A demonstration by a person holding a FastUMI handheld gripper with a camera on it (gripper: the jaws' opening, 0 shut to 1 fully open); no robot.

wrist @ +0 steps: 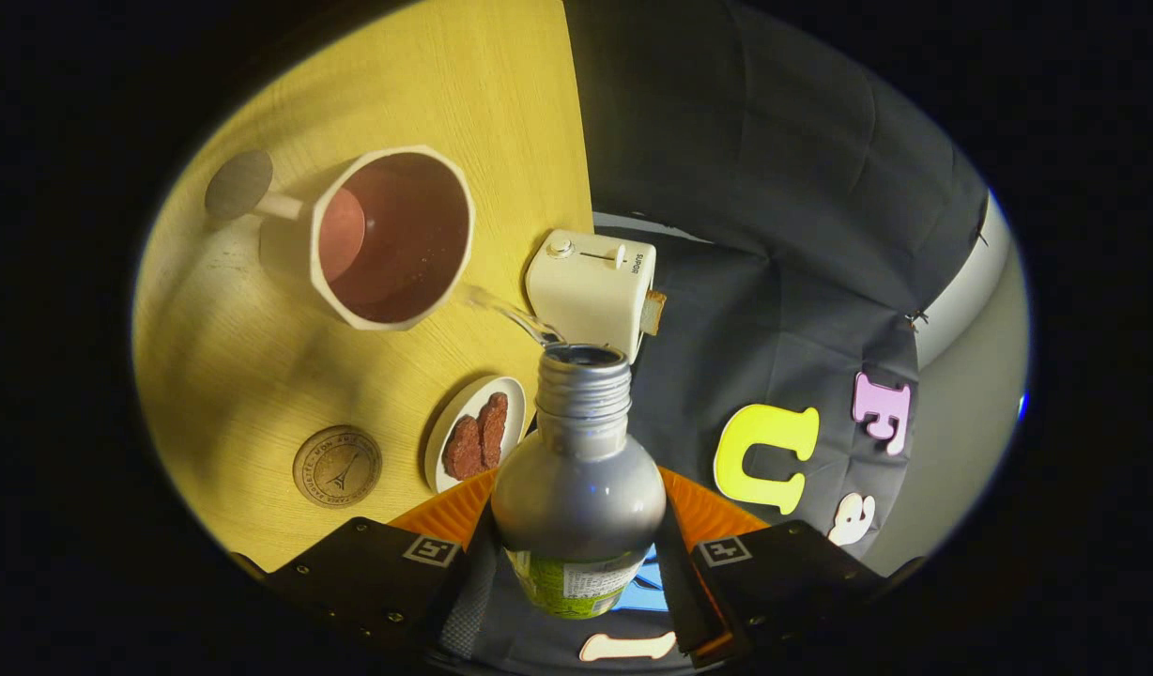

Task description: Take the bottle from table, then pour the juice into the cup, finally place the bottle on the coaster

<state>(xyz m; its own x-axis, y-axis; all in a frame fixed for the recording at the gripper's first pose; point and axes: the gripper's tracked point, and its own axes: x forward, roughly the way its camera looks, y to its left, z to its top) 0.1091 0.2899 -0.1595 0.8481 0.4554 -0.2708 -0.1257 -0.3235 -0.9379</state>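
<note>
My gripper (576, 554) is shut on a grey bottle (578, 479) with a green label, held between both fingers with its open threaded neck pointing ahead. The view is rolled sideways, so the bottle is tilted. A thin clear stream (506, 313) runs from the bottle's mouth to the rim of a cream cup (389, 239) with a reddish inside and a handle, standing on the yellow wooden table (257, 366). A round cork coaster (337, 467) lies on the table near my left finger, with nothing on it.
A small cream toaster (591, 286) with a slice of bread stands just beyond the bottle's mouth at the table's edge. A white dish (473, 432) with two brown patties lies between the coaster and the bottle. Black cloth wall hangs behind.
</note>
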